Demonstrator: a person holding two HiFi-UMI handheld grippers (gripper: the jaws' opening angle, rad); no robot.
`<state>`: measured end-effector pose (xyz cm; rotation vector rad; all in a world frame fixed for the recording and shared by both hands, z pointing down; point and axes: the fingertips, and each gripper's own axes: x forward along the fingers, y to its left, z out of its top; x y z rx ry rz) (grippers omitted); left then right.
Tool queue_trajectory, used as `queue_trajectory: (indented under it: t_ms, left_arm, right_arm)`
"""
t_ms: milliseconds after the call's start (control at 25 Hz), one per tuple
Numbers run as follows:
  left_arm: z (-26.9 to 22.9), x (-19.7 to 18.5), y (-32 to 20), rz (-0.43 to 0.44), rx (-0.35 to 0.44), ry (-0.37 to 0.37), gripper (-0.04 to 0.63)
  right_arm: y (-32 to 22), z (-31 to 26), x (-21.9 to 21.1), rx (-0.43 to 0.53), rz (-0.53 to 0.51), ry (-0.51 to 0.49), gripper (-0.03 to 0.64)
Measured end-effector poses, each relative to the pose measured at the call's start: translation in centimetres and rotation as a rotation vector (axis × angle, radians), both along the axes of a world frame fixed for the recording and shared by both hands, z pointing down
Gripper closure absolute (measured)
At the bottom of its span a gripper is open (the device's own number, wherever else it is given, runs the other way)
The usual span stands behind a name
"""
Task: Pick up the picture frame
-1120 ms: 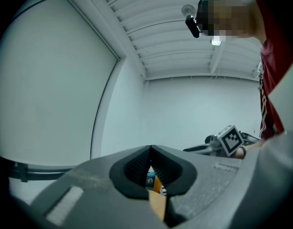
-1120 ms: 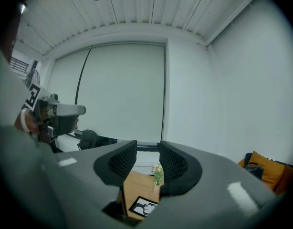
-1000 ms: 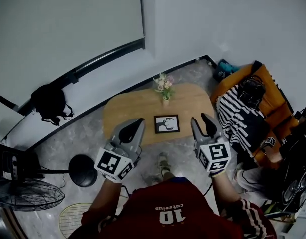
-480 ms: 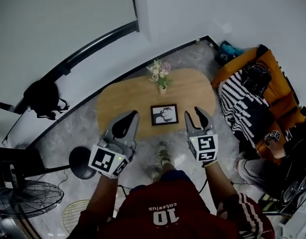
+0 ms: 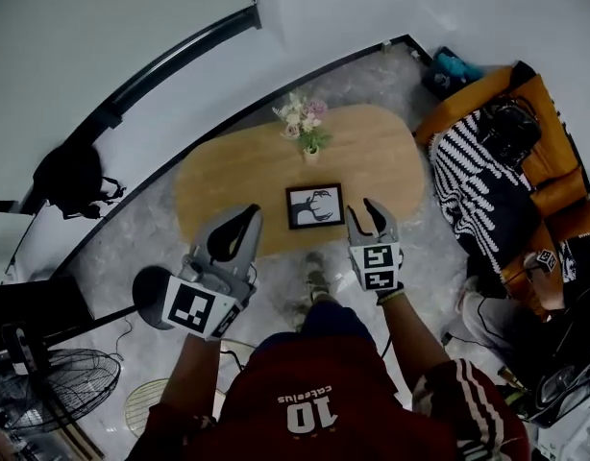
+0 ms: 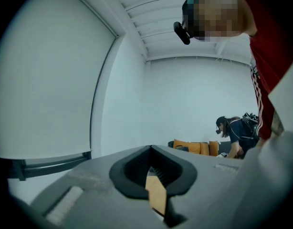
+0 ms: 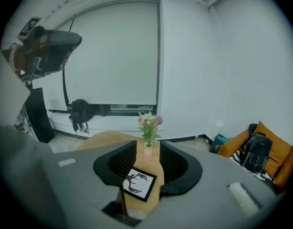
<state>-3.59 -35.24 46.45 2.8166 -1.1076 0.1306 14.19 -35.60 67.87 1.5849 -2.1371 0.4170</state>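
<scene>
A black picture frame (image 5: 314,206) with an antler drawing lies flat on the oval wooden table (image 5: 228,176), near its front edge. My right gripper (image 5: 365,209) hovers just right of the frame, open, nothing between its fingers. The right gripper view looks through the gripper (image 7: 148,146) at the frame (image 7: 139,184) on the table (image 7: 101,140) below. My left gripper (image 5: 243,213) hangs over the table's front edge, left of the frame, shut and empty. In the left gripper view that gripper (image 6: 150,148) points up at a white wall; the frame is hidden.
A small vase of flowers (image 5: 303,131) stands on the table behind the frame. An orange sofa (image 5: 540,133) with a striped cloth and a black bag sits at right. A black backpack (image 5: 69,176) and a fan (image 5: 45,392) are at left. Another person (image 6: 235,135) stands by the sofa.
Both grippers have moved forward toward the table. The right one has come in beside the frame's right edge. The frame has not moved.
</scene>
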Motion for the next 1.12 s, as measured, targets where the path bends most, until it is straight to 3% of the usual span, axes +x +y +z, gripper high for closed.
queue_trajectory:
  t_ms: [480,680,1120]
  left_arm:
    - [7.6,1.1,-2.1,0.019,-0.040,0.003,0.592]
    - [12.1,0.0,-1.5,-0.023,-0.097,-0.010,0.594]
    - [18.2,-1.8,-0.8,-0.011,-0.105,-0.023,0.592]
  right_arm:
    - [-1.9,14.9,1.2,-0.167,0.061,0.008,0.474]
    - [-2.5,21.2,1.2,-0.219,0.086,0.015,0.474]
    - [-3.8,32.7,2.0,-0.339,0.128,0.045,0.474]
